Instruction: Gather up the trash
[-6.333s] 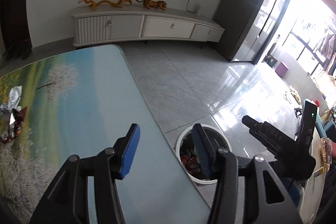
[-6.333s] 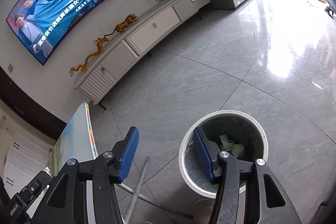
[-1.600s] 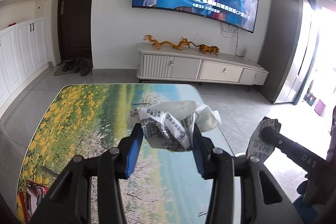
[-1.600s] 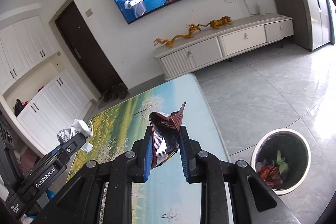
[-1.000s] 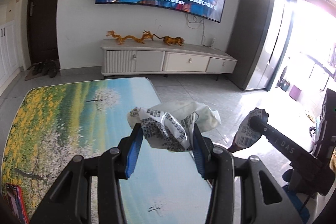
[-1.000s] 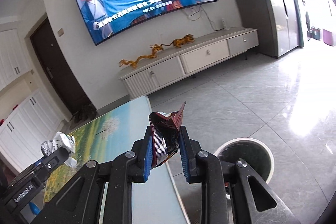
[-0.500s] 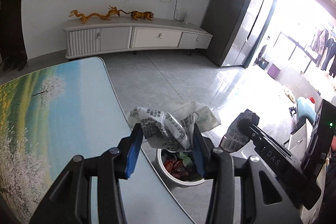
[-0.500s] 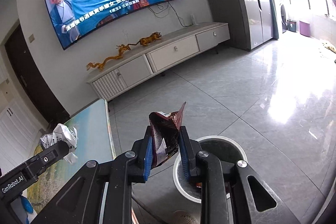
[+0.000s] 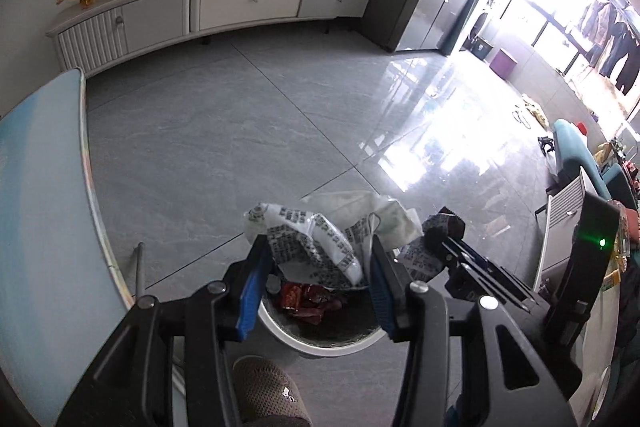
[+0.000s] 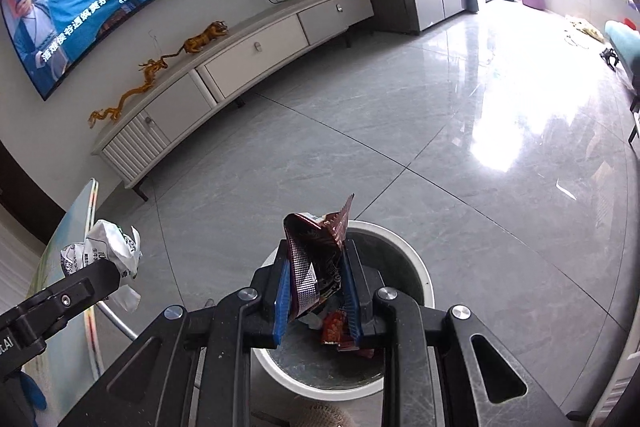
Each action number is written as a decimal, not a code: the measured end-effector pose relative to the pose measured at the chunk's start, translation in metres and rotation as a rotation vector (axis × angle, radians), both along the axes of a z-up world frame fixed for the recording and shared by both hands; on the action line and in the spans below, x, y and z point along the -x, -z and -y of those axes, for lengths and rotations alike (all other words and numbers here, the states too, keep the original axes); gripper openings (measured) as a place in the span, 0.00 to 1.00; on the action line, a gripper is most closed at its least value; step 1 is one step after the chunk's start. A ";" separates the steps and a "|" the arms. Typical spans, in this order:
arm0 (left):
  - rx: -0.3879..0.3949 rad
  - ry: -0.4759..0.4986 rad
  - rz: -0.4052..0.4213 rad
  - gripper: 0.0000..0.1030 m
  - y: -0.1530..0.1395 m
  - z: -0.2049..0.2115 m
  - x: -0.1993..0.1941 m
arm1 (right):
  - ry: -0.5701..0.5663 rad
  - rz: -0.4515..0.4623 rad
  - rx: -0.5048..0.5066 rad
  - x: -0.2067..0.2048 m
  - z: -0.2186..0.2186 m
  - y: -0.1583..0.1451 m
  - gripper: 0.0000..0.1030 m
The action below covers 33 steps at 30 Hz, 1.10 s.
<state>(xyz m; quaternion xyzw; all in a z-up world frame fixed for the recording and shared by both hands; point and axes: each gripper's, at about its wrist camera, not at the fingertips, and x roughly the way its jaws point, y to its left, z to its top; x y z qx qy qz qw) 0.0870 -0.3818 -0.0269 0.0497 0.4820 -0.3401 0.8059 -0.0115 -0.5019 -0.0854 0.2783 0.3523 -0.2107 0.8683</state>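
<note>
My left gripper (image 9: 316, 269) is shut on a crumpled white printed wrapper (image 9: 320, 235) and holds it above the white round trash bin (image 9: 320, 341), which has red wrappers inside. My right gripper (image 10: 316, 291) is shut on a dark red foil wrapper (image 10: 316, 251) and holds it over the same bin (image 10: 416, 267). The right gripper and its wrapper also show in the left wrist view (image 9: 436, 239). The left gripper's white wrapper shows in the right wrist view (image 10: 108, 247) at the left.
The table with the landscape print (image 9: 44, 195) lies at the left, its edge close to the bin. A metal table leg (image 9: 138, 267) stands beside the bin. A TV cabinet (image 10: 240, 67) lines the far wall. Grey tile floor surrounds the bin.
Both grippers have swung from over the table to the right and down, and now hang over the bin, still holding their wrappers.
</note>
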 end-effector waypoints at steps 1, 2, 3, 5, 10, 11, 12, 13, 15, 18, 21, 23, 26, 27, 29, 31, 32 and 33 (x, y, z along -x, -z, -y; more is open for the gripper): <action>-0.002 0.005 -0.012 0.45 0.004 0.005 -0.003 | 0.004 -0.008 -0.008 -0.002 0.004 0.005 0.25; -0.005 0.010 -0.024 0.46 0.009 0.010 -0.006 | 0.009 -0.019 -0.014 -0.003 0.008 0.010 0.25; -0.006 0.014 -0.036 0.47 0.013 0.014 -0.010 | 0.014 -0.027 -0.018 -0.004 0.012 0.014 0.26; -0.004 0.019 -0.063 0.48 0.021 0.020 -0.017 | 0.025 -0.045 -0.031 -0.007 0.018 0.023 0.27; -0.001 0.027 -0.100 0.53 0.031 0.029 -0.027 | 0.044 -0.069 -0.042 -0.010 0.026 0.034 0.47; 0.001 0.028 -0.102 0.54 0.031 0.029 -0.026 | 0.046 -0.072 -0.040 -0.009 0.026 0.035 0.47; 0.004 0.029 -0.103 0.56 0.030 0.030 -0.026 | 0.047 -0.076 -0.039 -0.008 0.026 0.035 0.48; 0.007 0.030 -0.103 0.58 0.029 0.030 -0.027 | 0.049 -0.078 -0.038 -0.008 0.026 0.035 0.49; 0.015 0.029 -0.099 0.59 0.026 0.025 -0.026 | 0.055 -0.077 -0.040 -0.005 0.027 0.033 0.50; 0.031 0.016 -0.088 0.59 0.018 0.013 -0.021 | 0.062 -0.066 -0.037 0.002 0.026 0.026 0.51; 0.047 -0.009 -0.058 0.59 0.006 0.001 -0.014 | 0.061 -0.046 -0.028 0.007 0.021 0.014 0.52; 0.050 -0.035 -0.025 0.59 -0.005 -0.010 -0.008 | 0.051 -0.030 -0.020 0.009 0.015 0.004 0.53; 0.054 -0.079 0.030 0.59 -0.023 -0.037 0.000 | 0.021 -0.006 0.002 0.011 -0.001 -0.014 0.54; 0.059 -0.095 0.045 0.59 -0.029 -0.047 0.003 | 0.007 0.005 0.012 0.012 -0.007 -0.020 0.55; 0.067 -0.144 0.082 0.59 -0.044 -0.070 0.010 | -0.021 0.024 0.028 0.013 -0.022 -0.031 0.55; 0.082 -0.192 0.110 0.59 -0.057 -0.096 0.016 | -0.059 0.041 0.042 0.013 -0.038 -0.041 0.56; 0.088 -0.221 0.130 0.59 -0.065 -0.110 0.020 | -0.080 0.049 0.049 0.013 -0.048 -0.046 0.56; 0.088 -0.250 0.151 0.60 -0.072 -0.125 0.025 | -0.103 0.059 0.057 0.013 -0.058 -0.051 0.56</action>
